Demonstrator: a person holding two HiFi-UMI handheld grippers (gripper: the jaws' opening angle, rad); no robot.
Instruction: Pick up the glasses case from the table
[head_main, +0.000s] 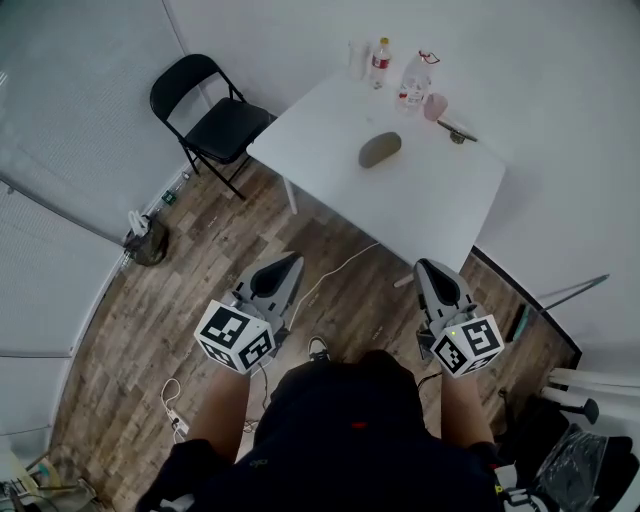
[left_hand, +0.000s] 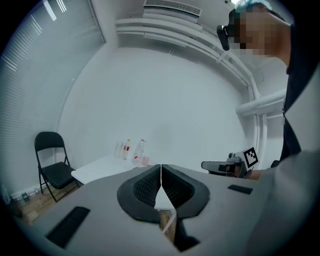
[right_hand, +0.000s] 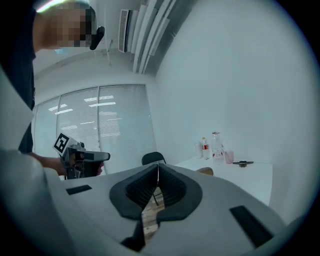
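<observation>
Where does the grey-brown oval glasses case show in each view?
Head view: the grey-brown oval glasses case lies mid-table on the white table, upper centre.
Left gripper view: not visible; only the table's left part shows.
Right gripper view: its end peeks over the right gripper, just right of centre.
Shared landmark: the red-labelled clear bottle at the table's far edge.

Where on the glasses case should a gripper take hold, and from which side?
Probably grip the glasses case across its middle, jaws on its two long sides, coming from the near edge of the table. It lies flat, a long oval set slantwise, with bare tabletop all round.
</observation>
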